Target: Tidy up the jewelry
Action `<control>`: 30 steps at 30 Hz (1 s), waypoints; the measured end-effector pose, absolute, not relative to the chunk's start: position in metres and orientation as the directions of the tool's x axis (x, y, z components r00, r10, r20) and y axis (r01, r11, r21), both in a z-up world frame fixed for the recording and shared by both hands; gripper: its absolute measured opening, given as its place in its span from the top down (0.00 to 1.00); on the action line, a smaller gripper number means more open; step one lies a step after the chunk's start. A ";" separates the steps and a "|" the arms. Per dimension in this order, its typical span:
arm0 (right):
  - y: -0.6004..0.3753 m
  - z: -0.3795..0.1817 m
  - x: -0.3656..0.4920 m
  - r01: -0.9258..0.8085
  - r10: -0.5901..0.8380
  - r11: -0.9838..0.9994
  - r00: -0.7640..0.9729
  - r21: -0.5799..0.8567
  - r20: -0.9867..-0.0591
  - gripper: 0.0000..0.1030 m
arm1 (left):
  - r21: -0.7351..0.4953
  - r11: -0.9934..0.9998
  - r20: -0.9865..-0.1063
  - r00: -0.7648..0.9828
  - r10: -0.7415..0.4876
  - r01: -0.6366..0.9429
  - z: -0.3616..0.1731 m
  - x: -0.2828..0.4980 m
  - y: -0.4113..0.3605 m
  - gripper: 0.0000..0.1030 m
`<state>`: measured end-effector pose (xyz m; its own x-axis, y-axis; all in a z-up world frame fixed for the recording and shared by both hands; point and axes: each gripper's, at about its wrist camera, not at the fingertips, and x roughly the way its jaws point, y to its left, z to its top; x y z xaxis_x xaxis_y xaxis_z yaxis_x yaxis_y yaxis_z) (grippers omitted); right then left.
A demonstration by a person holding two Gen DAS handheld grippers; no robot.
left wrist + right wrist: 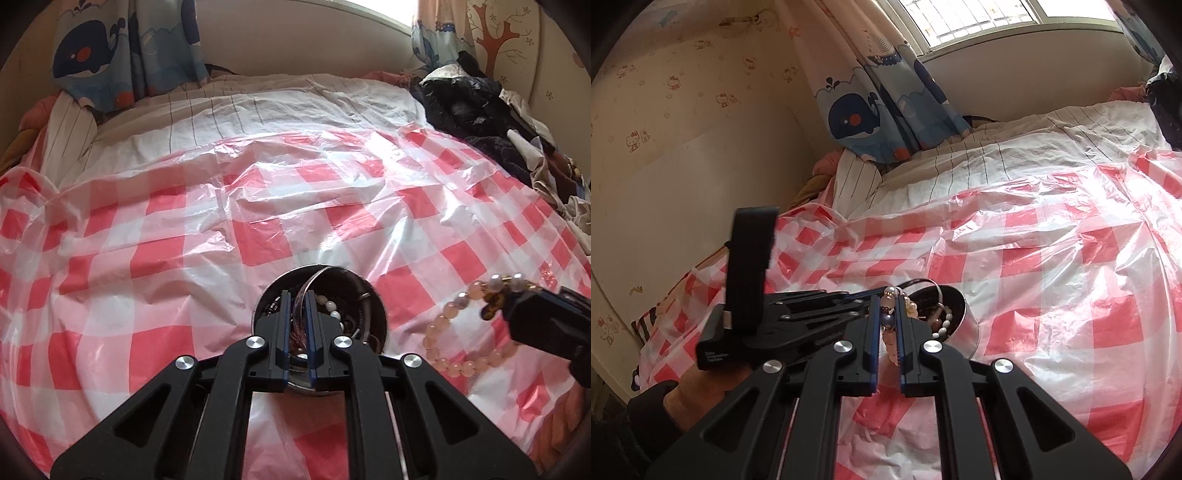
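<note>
The pink bead bracelet [476,325] hangs at lower right, clamped in the right gripper [889,325], just beside the round metal tin [376,314] holding jewelry. The left gripper [298,328], jaws slightly apart, straddles the tin's rim. Best lower the bracelet straight over the opening; the checked plastic sheet [221,221] beyond offers open room.

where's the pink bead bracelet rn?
The pink bead bracelet hangs from the shut right gripper, at the right edge of the left wrist view, just right of the metal cup.
</note>
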<state>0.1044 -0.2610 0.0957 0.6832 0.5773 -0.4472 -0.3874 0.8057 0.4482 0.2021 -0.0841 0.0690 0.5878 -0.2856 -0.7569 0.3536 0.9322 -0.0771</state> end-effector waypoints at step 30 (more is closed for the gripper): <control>-0.260 0.030 0.022 -0.122 0.256 0.964 0.658 0.235 -0.708 0.40 | 0.052 0.973 -0.766 0.634 -0.107 0.227 0.052 0.021 -0.022 0.08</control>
